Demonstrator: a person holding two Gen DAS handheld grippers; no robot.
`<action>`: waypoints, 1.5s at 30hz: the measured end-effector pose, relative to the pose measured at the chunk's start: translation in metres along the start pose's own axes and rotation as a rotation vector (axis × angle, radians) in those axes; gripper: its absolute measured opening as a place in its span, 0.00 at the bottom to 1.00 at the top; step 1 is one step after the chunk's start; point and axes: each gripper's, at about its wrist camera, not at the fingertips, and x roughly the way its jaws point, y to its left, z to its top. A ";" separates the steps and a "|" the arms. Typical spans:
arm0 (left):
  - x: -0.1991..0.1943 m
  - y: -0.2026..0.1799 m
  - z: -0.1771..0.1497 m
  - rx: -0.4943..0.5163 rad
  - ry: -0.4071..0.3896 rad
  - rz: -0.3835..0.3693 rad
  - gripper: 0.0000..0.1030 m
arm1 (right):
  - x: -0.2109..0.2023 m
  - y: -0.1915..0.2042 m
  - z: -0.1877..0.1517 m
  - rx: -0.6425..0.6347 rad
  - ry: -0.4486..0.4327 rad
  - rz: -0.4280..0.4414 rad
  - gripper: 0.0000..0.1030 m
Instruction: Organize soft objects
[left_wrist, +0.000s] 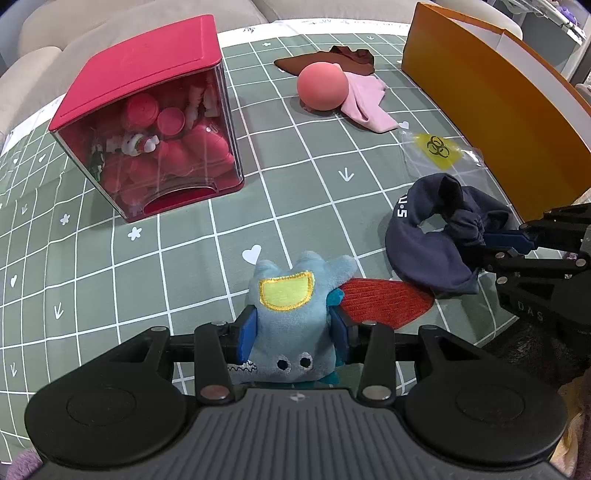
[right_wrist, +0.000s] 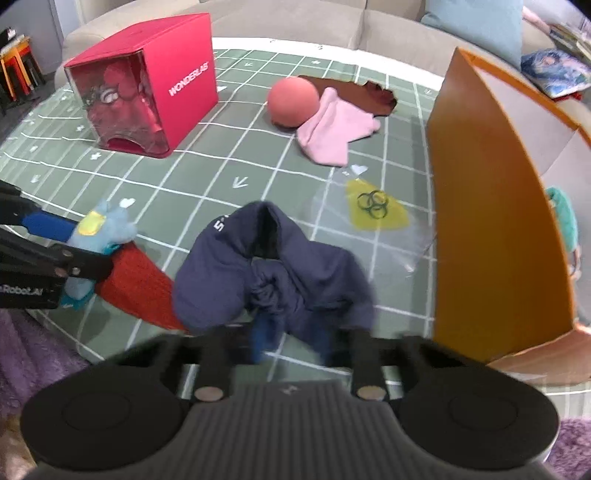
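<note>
My left gripper (left_wrist: 293, 332) is shut on a blue plush toy (left_wrist: 291, 314) with a yellow patch, near the table's front edge; it also shows in the right wrist view (right_wrist: 103, 229). My right gripper (right_wrist: 295, 343) is closed on a navy cloth (right_wrist: 273, 273), which shows in the left wrist view (left_wrist: 432, 236) held from the right. A red cloth (left_wrist: 384, 301) lies flat between the two. A pink ball (left_wrist: 322, 85), a pink sock (left_wrist: 369, 107) and a brown cloth (left_wrist: 332, 59) lie at the back.
A red box with a clear front (left_wrist: 155, 122) stands at the back left. An orange bin (left_wrist: 495, 110) stands at the right. A clear bag with a yellow biohazard mark (left_wrist: 439, 147) lies beside it. A sofa (right_wrist: 295, 26) is behind the table.
</note>
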 end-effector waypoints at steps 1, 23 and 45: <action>0.000 0.000 0.000 0.001 -0.003 0.001 0.47 | 0.000 0.000 0.000 -0.005 -0.003 -0.001 0.10; -0.065 -0.010 -0.014 -0.017 -0.170 0.073 0.44 | -0.112 -0.009 0.011 0.095 -0.287 0.045 0.08; -0.146 -0.072 0.048 0.163 -0.415 0.061 0.44 | -0.210 -0.063 0.036 0.189 -0.485 0.069 0.08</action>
